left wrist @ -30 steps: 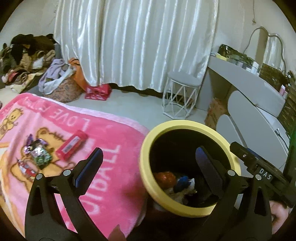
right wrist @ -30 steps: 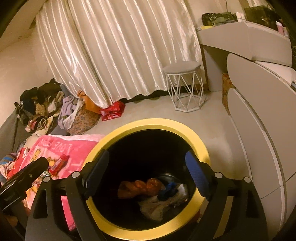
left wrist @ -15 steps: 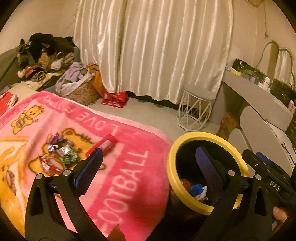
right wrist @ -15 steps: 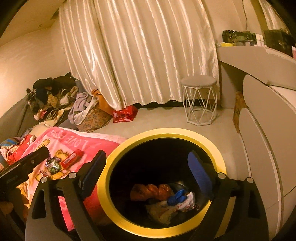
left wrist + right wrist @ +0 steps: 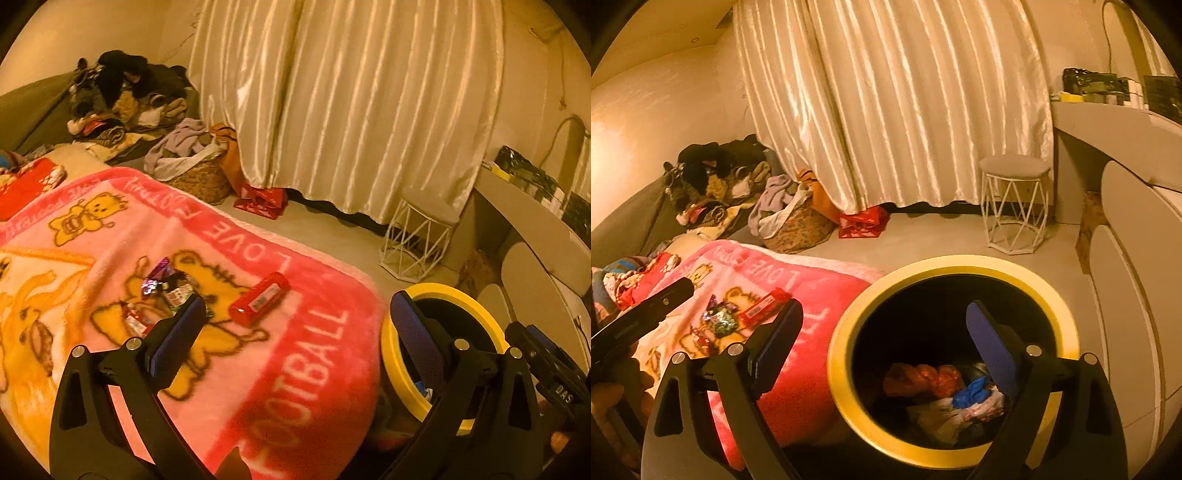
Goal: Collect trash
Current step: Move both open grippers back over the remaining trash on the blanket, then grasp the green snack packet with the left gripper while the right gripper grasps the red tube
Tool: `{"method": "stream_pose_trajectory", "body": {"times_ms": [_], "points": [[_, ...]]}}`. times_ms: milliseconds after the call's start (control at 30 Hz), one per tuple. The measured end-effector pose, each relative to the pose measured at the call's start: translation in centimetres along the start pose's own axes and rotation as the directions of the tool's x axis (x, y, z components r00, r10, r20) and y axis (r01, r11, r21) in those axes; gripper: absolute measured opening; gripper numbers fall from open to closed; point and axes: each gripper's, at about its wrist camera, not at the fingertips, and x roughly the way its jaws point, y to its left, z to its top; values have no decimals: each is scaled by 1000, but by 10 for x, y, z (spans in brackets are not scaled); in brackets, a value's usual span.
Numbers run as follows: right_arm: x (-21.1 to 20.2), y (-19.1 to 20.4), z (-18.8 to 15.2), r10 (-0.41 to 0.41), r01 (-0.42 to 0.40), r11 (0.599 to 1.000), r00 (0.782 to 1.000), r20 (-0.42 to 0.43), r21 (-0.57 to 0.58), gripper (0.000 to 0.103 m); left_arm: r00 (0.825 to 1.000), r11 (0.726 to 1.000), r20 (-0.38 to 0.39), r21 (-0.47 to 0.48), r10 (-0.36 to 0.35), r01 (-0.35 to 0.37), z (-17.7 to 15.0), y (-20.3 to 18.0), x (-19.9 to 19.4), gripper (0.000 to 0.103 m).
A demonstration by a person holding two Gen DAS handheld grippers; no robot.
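With both my left gripper (image 5: 295,317) and right gripper (image 5: 884,326) spread empty, the bin (image 5: 846,369) holds some trash, while a red tube (image 5: 258,303) and wrappers (image 5: 168,288) wait on the blanket (image 5: 295,369).

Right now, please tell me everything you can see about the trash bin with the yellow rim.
The trash bin is round, with a thick yellow rim that looks like plastic and a dark inside. It stands upright and open, with no lid, on the pale floor, right beside the edge of the pink blanket. It is partly filled: crumpled orange, blue and whitish wrappers lie at the bottom. The open right gripper hangs above its mouth and touches nothing. The outer wall is mostly hidden.
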Motion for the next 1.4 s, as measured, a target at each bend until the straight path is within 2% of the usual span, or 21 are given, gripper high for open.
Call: {"method": "stream_pose_trajectory", "body": {"times_ms": [500, 767, 900, 967, 1100, 1233, 1333, 1400], "points": [[23, 62, 5, 105, -111, 990, 992, -71, -87, 88, 998, 992, -10, -109, 60, -60, 0, 59, -1, 92], [52, 94, 12, 144, -158, 979, 983, -116, -127, 88, 994, 980, -37, -168, 101, -106, -1, 97, 3, 92], [72, 111, 13, 160, -182, 972, 976, -145, -147, 88, 994, 974, -46, -199, 99, -106, 0, 114, 7, 92], [86, 121, 12, 164, -191, 968, 973, -165, -163, 88, 994, 973, -48, -207, 96, -104, 0, 120, 8, 86], [112, 135, 12, 168, -206, 963, 963, -210, -172, 88, 995, 969, -81, -233, 59, -77, -1, 130, 17, 67], [139, 150, 9, 156, -209, 958, 954, -256, -196, 88, 988, 966, -155, -250, 28, -66, -2, 137, 38, 43], [156, 156, 10, 155, -214, 958, 948, -278, -193, 88, 978, 966, -209, -252, 5, -59, -2, 138, 56, 30], [167, 159, 11, 154, -215, 958, 944, -292, -189, 87, 972, 966, -234, -252, -5, -56, -3, 138, 65, 27]]}}
